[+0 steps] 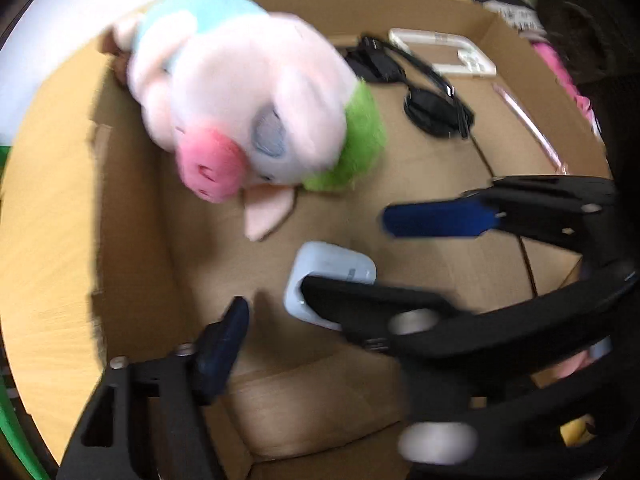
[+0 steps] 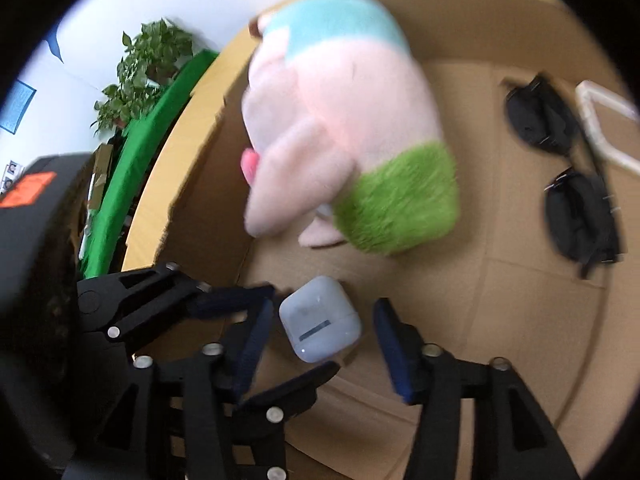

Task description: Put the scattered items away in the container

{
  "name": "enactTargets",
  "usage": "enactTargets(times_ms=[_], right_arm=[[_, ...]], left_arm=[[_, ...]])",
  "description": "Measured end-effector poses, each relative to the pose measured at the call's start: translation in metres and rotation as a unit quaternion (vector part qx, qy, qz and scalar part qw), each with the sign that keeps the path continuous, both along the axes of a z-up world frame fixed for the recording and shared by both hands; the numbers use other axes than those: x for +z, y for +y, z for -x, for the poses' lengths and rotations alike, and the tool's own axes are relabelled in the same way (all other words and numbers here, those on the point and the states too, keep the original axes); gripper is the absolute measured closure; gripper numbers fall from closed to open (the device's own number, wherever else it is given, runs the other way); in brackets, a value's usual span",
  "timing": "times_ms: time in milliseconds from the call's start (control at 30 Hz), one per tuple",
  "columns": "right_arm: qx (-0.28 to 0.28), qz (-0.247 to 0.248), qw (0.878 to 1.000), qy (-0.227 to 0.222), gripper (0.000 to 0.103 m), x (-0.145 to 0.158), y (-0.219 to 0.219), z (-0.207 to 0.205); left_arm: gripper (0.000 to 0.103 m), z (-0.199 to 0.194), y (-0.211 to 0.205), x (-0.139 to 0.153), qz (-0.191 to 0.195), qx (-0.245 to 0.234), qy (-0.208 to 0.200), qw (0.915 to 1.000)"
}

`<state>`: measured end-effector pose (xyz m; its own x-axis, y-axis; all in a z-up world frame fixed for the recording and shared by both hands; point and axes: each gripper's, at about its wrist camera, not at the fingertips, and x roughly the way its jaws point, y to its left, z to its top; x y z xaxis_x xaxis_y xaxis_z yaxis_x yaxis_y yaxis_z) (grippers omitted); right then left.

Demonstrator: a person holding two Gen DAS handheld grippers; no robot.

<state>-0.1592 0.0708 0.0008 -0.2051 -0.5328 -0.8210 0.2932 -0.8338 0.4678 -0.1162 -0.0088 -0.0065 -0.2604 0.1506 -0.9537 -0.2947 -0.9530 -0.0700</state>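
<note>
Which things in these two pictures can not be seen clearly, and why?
- Plush pig: smeared by motion blur in both wrist views; its face is turned away in the right one.
- White frame: cut off by the right wrist view's edge.
- Earbud case: partly covered by the right gripper's finger in the left wrist view; its marking is too blurred to read.
- Sunglasses: blurred; fine details unclear.

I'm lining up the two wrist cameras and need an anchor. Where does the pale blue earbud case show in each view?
Left wrist view: the earbud case lies low and centre on the box floor, partly behind a black gripper finger.
Right wrist view: the case lies low and centre, between the right gripper's open fingers, untouched.
Shared landmark: the plush pig, just above the case in both.
</note>
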Motion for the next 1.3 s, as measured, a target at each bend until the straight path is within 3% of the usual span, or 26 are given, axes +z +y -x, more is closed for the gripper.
enactTargets(times_ms=[100,167,267,333,400,467,567,633,700,1067,1133,1233,1300], right_arm=[[-0.019,0.014,0.998,0.054,0.032,0.033,0.025,-0.022],[-0.034,0.005,0.994,0.107,0.025,0.054,0.045,-0.051],[-0.066,-0.033,0.981,0.178,0.025,0.074,0.077,-0.105],[-0.087,-0.07,0.969,0.221,0.025,0.078,0.097,-0.14],[-0.113,-0.12,0.952,0.258,0.025,0.075,0.114,-0.166],[-0.143,-0.159,0.937,0.277,0.025,0.067,0.126,-0.185],[-0.173,-0.183,0.927,0.278,0.025,0.054,0.147,-0.186],[-0.185,-0.184,0.925,0.277,0.025,0.048,0.155,-0.188],[-0.194,-0.175,0.924,0.28,0.025,0.047,0.159,-0.191],[-0.196,-0.166,0.925,0.28,0.025,0.027,0.149,-0.18],[-0.195,-0.169,0.925,0.28,0.025,0.023,0.149,-0.177],[-0.192,-0.17,0.925,0.279,0.024,0.012,0.148,-0.172],[-0.196,-0.171,0.919,0.295,0.024,0.01,0.147,-0.175]], left_arm=[[0.018,-0.023,-0.01,0.028,-0.031,0.032,0.061,0.9972],[0.013,-0.049,-0.017,0.051,-0.046,0.064,0.128,0.9887],[0.0,-0.095,-0.024,0.076,-0.055,0.114,0.229,0.9651],[0.0,-0.123,-0.023,0.083,-0.044,0.144,0.294,0.9438],[0.0,-0.139,-0.016,0.082,-0.028,0.16,0.33,0.9301],[0.0,-0.143,-0.01,0.077,-0.029,0.156,0.339,0.9272],[0.0,-0.151,0.018,0.063,-0.025,0.137,0.339,0.9304],[0.0,-0.151,0.031,0.056,-0.004,0.131,0.351,0.9271],[0.0,-0.145,0.04,0.048,0.007,0.128,0.343,0.9304],[0.0,-0.142,0.055,0.02,-0.014,0.131,0.314,0.9402],[0.0,-0.141,0.055,0.013,-0.021,0.135,0.318,0.9382],[0.0,-0.142,0.056,0.007,-0.018,0.142,0.342,0.9288],[0.0,-0.143,0.058,0.005,-0.017,0.141,0.363,0.9208]])
